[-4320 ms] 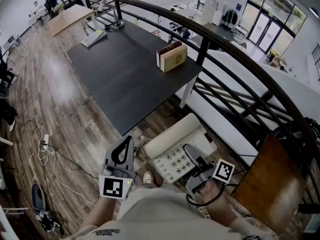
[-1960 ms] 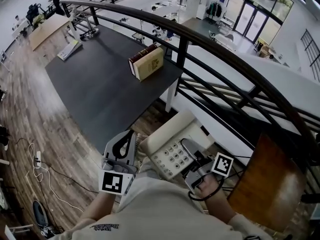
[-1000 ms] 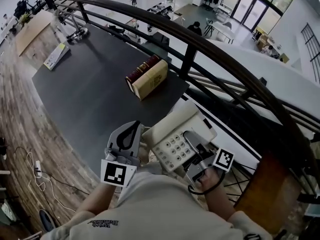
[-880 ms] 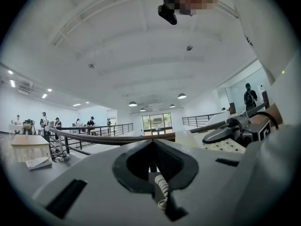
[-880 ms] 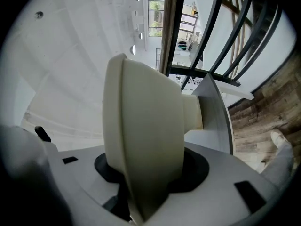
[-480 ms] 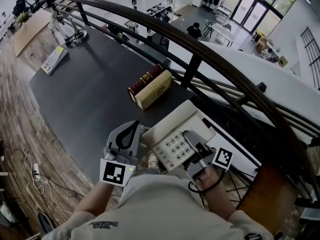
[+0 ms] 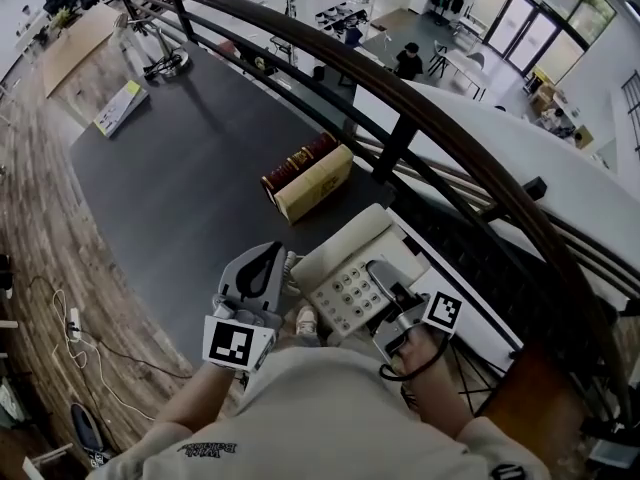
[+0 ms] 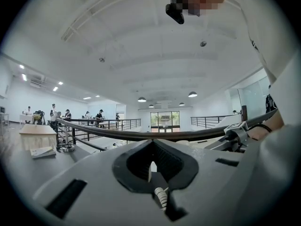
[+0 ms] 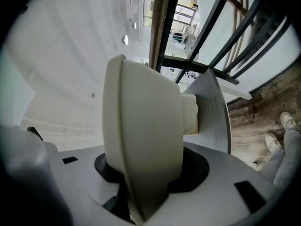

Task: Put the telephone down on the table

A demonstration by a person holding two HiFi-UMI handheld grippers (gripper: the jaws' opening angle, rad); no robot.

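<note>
Tabletop [image 7: 180, 168] fills the upper left; the telephone [image 7: 345, 268] hangs at lower centre by its near edge, not yet down. My right hand-held gripper [image 7: 380, 280] clamps its side to carry it. My left hand-held gripper [image 7: 262, 276] is closed on the coiled cord [image 8: 160, 197], likely to stop it dangling.

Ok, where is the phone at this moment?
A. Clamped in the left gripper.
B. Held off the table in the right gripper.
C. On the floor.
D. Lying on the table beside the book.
B: the right gripper has its jaws clamped on the phone, which hangs clear of the table where the book lies; the left gripper is shut on just the cord.
</note>
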